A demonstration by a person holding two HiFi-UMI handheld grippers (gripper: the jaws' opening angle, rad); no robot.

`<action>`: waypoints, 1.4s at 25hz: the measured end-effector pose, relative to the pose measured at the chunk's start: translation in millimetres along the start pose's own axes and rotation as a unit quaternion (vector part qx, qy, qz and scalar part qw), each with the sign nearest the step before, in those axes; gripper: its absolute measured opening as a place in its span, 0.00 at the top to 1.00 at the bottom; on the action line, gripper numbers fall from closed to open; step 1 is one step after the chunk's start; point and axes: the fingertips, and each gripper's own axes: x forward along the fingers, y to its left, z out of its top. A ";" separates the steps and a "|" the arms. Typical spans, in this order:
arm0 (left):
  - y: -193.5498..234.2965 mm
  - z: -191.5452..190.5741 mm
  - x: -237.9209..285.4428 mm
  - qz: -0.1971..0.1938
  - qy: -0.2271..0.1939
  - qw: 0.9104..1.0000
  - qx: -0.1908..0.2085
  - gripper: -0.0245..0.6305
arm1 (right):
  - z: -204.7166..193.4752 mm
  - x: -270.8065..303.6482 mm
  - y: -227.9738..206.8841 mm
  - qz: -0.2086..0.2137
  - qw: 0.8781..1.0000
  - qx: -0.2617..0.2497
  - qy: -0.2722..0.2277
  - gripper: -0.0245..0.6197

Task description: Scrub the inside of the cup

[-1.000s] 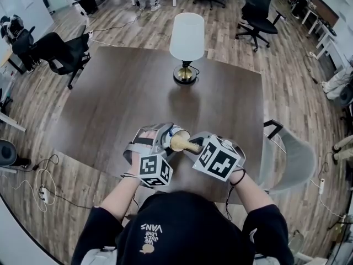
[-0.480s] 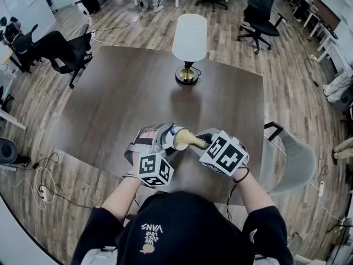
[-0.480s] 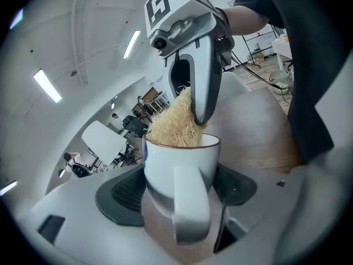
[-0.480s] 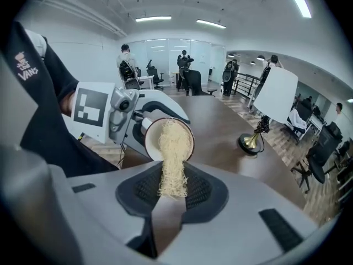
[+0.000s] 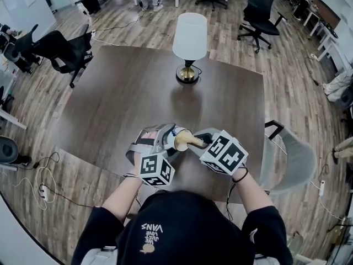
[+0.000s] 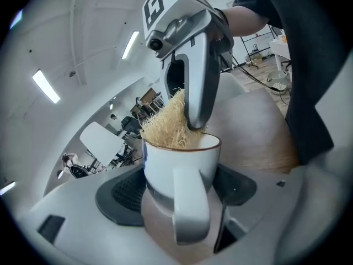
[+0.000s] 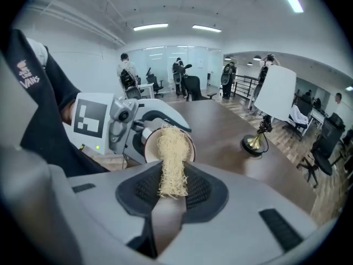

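Note:
A white cup (image 5: 177, 139) with a brown rim lies tilted in my left gripper (image 5: 165, 143), its mouth turned toward the right. The left gripper (image 6: 179, 203) is shut on the cup (image 6: 176, 170), with the handle facing its camera. My right gripper (image 5: 205, 142) is shut on a straw-coloured fibrous scrubber (image 5: 191, 142). The scrubber's (image 7: 172, 164) far end sits inside the cup's (image 7: 189, 143) mouth, held by the right gripper (image 7: 172, 195). In the left gripper view the scrubber (image 6: 165, 127) bulges over the rim, under the right gripper (image 6: 196, 81). Both grippers hover above the table's near edge.
The dark wooden table (image 5: 121, 93) carries a lamp (image 5: 189, 37) with a white shade and brass base at its far side. A grey chair (image 5: 292, 159) stands by the right edge. Black office chairs (image 5: 60, 51) and floor cables (image 5: 41, 184) surround the table.
The right gripper with the scrubber has shifted slightly to the right. The cup stays held in the left gripper.

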 end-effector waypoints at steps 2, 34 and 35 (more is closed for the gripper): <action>1.0 -0.8 -1.9 0.000 -0.010 1.000 -0.025 0.37 | 3.0 -2.6 -5.0 -0.011 0.999 0.026 -0.032 0.83; 27.5 -5.5 -6.9 -0.009 -0.097 0.960 -0.261 0.37 | 12.8 -46.7 -22.7 -0.049 0.947 0.186 -0.257 0.83; 28.4 -5.8 -6.9 -0.009 -0.098 0.959 -0.267 0.37 | 11.9 -47.9 -24.1 -0.051 0.946 0.188 -0.260 0.83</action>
